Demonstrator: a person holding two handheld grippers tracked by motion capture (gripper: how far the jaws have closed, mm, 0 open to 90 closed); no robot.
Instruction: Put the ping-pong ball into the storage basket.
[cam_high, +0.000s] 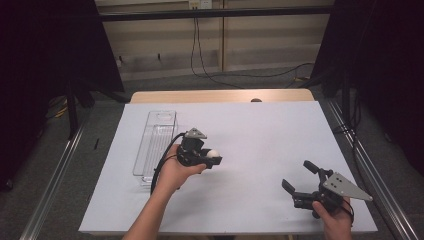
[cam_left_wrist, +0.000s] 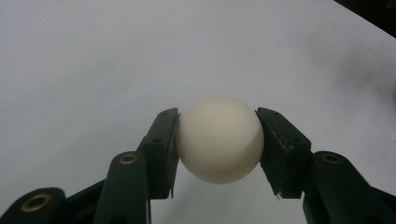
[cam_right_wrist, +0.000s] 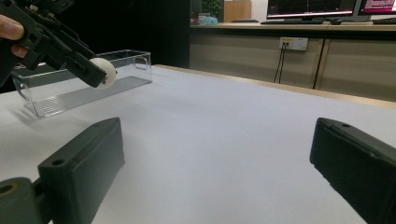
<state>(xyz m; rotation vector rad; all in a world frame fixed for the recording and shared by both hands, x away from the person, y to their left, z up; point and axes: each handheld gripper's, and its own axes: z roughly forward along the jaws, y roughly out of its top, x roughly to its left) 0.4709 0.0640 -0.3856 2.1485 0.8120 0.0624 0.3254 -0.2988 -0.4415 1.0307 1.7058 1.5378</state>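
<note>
- Between the two black jaws of the left gripper (cam_left_wrist: 219, 140) sits a small, smooth cream-white ball (cam_left_wrist: 219, 139), pinched from both sides, pads pressed tight on it.
- Up off the white table cover (cam_high: 260, 150) goes that ball (cam_high: 213, 154), held above the sheet rather than resting on it, as the right gripper view shows.
- Just beyond the left gripper (cam_high: 212, 159), on its far-left side, lies a long clear plastic tray (cam_high: 155, 145) with a ribbed floor, nothing visible inside it.
- From the right gripper view, the ball (cam_right_wrist: 105, 72) hangs in front of that clear tray (cam_right_wrist: 84, 88), near its long wall but outside it.
- Over at the near right corner of the sheet, the right gripper (cam_high: 299, 177) is held low, its black jaws spread wide with nothing between them.
- Well apart from the left gripper (cam_right_wrist: 95, 74) it sits, pointing toward it across bare white cover.
- Behind the table, a wooden edge (cam_high: 220, 96) peeks out past the sheet.
</note>
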